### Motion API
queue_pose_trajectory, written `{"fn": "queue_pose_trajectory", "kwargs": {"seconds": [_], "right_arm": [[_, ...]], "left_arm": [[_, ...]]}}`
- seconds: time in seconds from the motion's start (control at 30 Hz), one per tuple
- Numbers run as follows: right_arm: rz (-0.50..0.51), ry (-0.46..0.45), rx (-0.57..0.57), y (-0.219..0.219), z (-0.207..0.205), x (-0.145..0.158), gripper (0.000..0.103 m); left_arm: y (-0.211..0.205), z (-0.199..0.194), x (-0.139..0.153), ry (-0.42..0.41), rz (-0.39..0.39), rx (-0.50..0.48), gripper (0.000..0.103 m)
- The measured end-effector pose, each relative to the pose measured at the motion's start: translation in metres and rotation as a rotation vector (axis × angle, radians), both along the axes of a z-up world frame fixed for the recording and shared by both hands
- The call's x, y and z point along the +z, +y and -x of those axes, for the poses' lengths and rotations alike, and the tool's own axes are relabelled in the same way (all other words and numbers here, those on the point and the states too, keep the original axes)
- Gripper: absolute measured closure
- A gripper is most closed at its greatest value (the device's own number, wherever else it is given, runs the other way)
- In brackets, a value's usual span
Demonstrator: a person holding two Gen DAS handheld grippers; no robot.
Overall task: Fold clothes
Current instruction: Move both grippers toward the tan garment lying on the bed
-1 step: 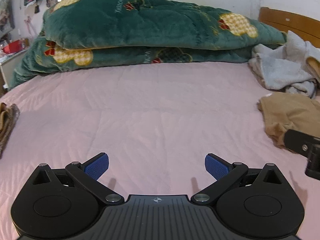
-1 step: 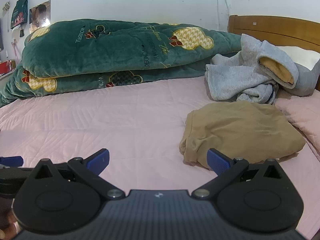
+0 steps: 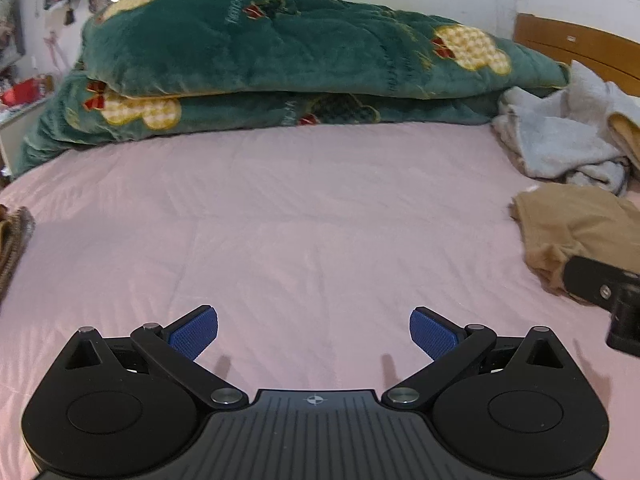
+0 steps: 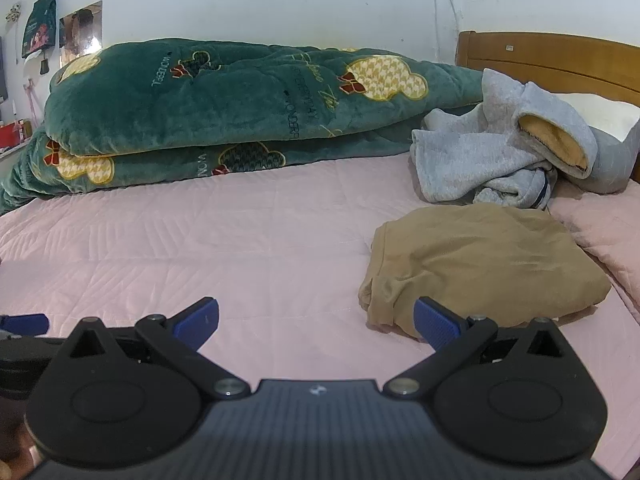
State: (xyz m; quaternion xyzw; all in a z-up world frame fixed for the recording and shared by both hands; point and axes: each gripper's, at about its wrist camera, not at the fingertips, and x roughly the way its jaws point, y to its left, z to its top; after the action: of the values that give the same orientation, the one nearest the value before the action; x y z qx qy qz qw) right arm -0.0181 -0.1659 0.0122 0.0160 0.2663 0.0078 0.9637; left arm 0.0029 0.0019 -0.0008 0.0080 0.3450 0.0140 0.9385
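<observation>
Starting out, we hold left gripper [image 3: 313, 334] and right gripper [image 4: 316, 324] wide, empty | tan garment [image 4: 484, 264] lies folded near right gripper | grey garment [image 4: 500, 152] rumpled behind it, unfolded

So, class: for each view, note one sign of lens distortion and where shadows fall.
Left wrist view: the bed bulges and the corners go black; thin finger shadows lie on the sheet below the left gripper. Right wrist view: the headboard curves; the tan garment shades the sheet beside it.
</observation>
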Motion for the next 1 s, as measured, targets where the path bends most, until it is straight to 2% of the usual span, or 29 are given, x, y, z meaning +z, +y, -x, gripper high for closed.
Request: {"fn": "queue_pose_trajectory", "kwargs": {"seconds": [0.1,0.17,0.27,0.4,0.47,0.57,0.63,0.7,0.8,0.9,1.0], "right_arm": [[-0.002,0.005,0.0,-0.003,0.0,0.001,0.0],[-0.003,0.009,0.0,-0.005,-0.001,0.001,0.0],[-0.004,0.007,0.002,-0.002,-0.002,0.006,0.0],[-0.009,-0.007,0.002,-0.001,0.003,0.007,0.0],[-0.033,-0.003,-0.004,-0.002,0.0,0.008,0.0],[-0.063,-0.002,-0.008,-0.005,0.001,0.006,0.0],[-0.064,-0.002,-0.011,-0.004,-0.001,0.007,0.0],[-0.066,-0.004,-0.012,-0.005,-0.001,0.006,0.0],[-0.072,-0.011,-0.014,-0.007,0.002,0.004,0.0],[-0.078,-0.01,-0.021,-0.009,0.002,0.004,0.0],[-0.093,-0.009,-0.023,-0.015,0.001,0.003,0.0]], "left_arm": [[0.005,-0.006,-0.006,0.026,0.018,0.019,0.0],[0.019,-0.001,-0.013,0.025,0.112,0.014,0.0],[0.017,0.019,-0.016,-0.051,0.154,0.007,0.0],[0.003,0.035,-0.014,-0.17,0.158,0.096,0.0],[-0.007,0.017,-0.017,-0.133,0.196,0.103,0.0],[-0.03,0.025,-0.029,-0.023,0.213,0.063,0.0],[-0.046,0.032,-0.041,0.059,0.172,0.045,0.0],[-0.05,0.037,-0.042,0.101,0.108,0.096,0.0],[-0.054,0.053,-0.045,0.091,0.125,0.111,0.0],[-0.041,0.056,-0.03,0.051,0.118,0.138,0.0],[-0.051,0.059,-0.027,0.076,0.104,0.149,0.0]]}}
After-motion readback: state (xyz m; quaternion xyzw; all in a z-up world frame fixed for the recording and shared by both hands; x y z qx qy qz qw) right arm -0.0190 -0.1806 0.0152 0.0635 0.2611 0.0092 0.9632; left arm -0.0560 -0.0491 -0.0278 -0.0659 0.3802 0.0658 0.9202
